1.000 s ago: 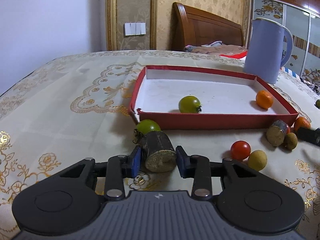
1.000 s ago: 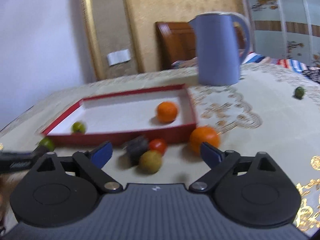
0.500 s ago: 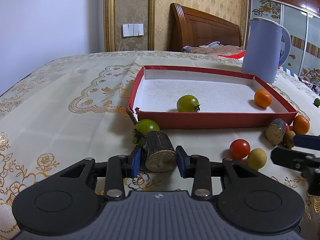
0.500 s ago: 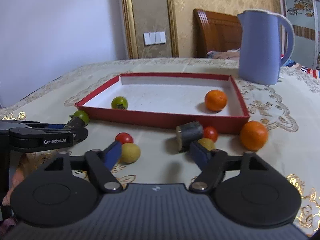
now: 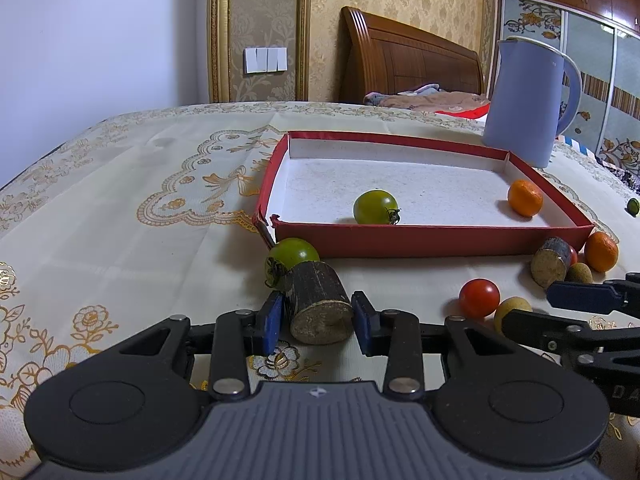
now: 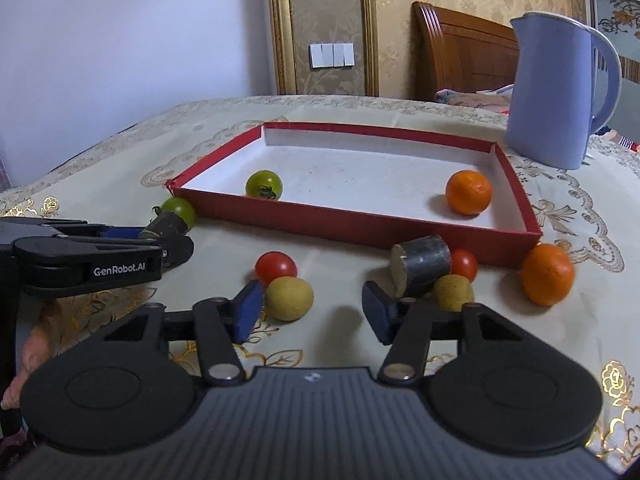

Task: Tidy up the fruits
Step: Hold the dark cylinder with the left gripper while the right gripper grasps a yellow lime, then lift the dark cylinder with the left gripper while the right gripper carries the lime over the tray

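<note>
Fruits lay mostly outside the red box [image 6: 360,226] — only a green tomato [image 6: 264,185] and an orange [image 6: 468,192] sat inside it. My right gripper [image 6: 312,309] had swung over from the far orange side in the last second and was now low by the yellow fruit [image 6: 289,297], its jaws wide apart and holding nothing, the fruit just inside the left pad. My left gripper [image 5: 318,322] had not moved; its pads sat close on both sides of the dark sugarcane piece [image 5: 318,306], which rested on the tablecloth [image 5: 120,208], touching another green tomato [image 5: 292,254]. I think the yellow fruit was my next pick — many fruits were left to put away.
</note>
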The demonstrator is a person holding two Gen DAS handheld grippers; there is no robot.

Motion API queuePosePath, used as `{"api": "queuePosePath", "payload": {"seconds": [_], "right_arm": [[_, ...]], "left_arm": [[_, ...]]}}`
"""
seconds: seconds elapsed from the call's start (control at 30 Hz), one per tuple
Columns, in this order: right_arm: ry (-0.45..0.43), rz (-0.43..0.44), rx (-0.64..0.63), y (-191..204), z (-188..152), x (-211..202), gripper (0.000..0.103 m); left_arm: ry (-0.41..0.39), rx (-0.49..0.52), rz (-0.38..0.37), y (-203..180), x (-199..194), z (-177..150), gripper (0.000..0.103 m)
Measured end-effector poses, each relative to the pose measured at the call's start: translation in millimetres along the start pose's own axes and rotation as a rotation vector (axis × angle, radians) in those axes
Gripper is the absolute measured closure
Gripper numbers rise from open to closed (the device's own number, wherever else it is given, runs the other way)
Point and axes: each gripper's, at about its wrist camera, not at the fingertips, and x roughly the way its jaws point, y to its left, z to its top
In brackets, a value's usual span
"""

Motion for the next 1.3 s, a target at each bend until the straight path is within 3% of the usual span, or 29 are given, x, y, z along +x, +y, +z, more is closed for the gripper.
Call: {"api": "queuePosePath", "payload": {"seconds": [0.13,0.27,0.43,0.53,1.3], "right_arm": [[0.008,0.001,0.004,0,1,5,0.050],[0.027,0.015,0.019,0,2,11,0.061],[0.025,0.020,0.025,2,2,14,0.064],[0.019,0.029,0.029,2,2,13,0.076],[-0.024,-0.019,0.069,-1,-6,2,0.076]], "left_arm": [[0.000,-0.001,0.000,0,0,0,0.067],[0.000,-0.001,0.000,0,0,0,0.067],[-0.001,0.003,0.001,0,0,0,0.067],[-0.001,0.003,0.001,0,0,0,0.067],[-0.020,0.021,0.004,-3,-2,1,0.067]]}}
